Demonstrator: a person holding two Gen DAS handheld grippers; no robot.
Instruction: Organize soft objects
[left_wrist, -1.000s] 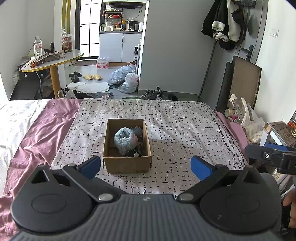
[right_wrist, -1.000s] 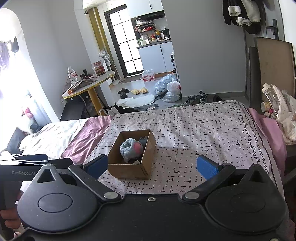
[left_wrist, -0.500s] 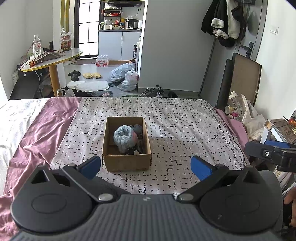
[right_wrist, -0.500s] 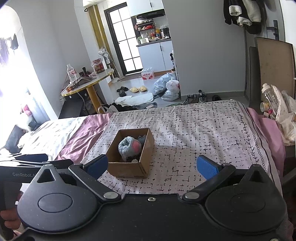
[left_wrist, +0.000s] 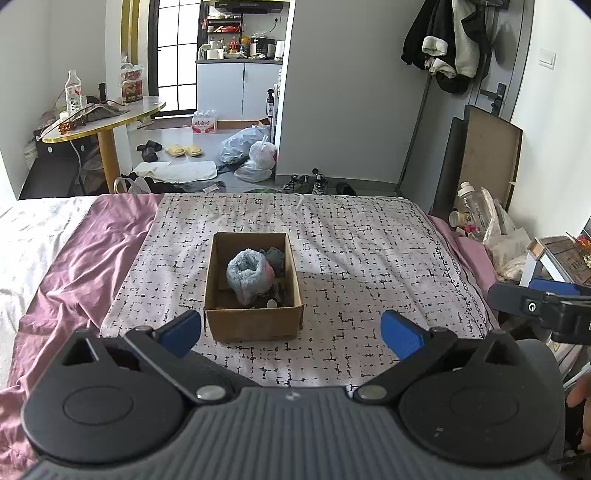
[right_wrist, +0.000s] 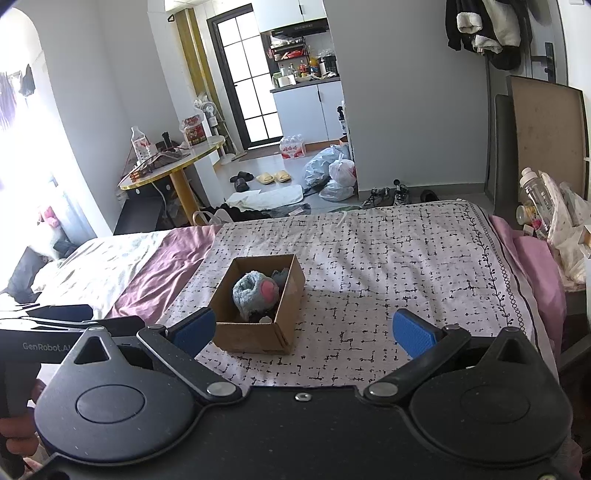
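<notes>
A brown cardboard box (left_wrist: 253, 325) (right_wrist: 255, 336) stands on the patterned bedspread (left_wrist: 351, 258) (right_wrist: 388, 258). Inside it lies a rolled fluffy blue sock with a pink patch (left_wrist: 248, 271) (right_wrist: 255, 291), with darker soft items behind and under it. My left gripper (left_wrist: 291, 334) hangs open above the near edge of the bed, its blue pads wide apart and the box just beyond them. My right gripper (right_wrist: 304, 332) is also open and holds nothing; the box sits ahead, slightly left. The right gripper's body shows at the right edge of the left wrist view.
A purple sheet (left_wrist: 74, 266) and a white quilt (left_wrist: 22, 236) cover the bed's left side. Right of the bed are bags and a bottle (right_wrist: 532, 195). Beyond the foot: shoes, plastic bags (left_wrist: 251, 155), a round table (left_wrist: 99, 122), a leaning board (left_wrist: 487, 151).
Both grippers have drawn back and risen slightly, so the box sits a little farther ahead. Both stay open, and nothing in the box has moved.
</notes>
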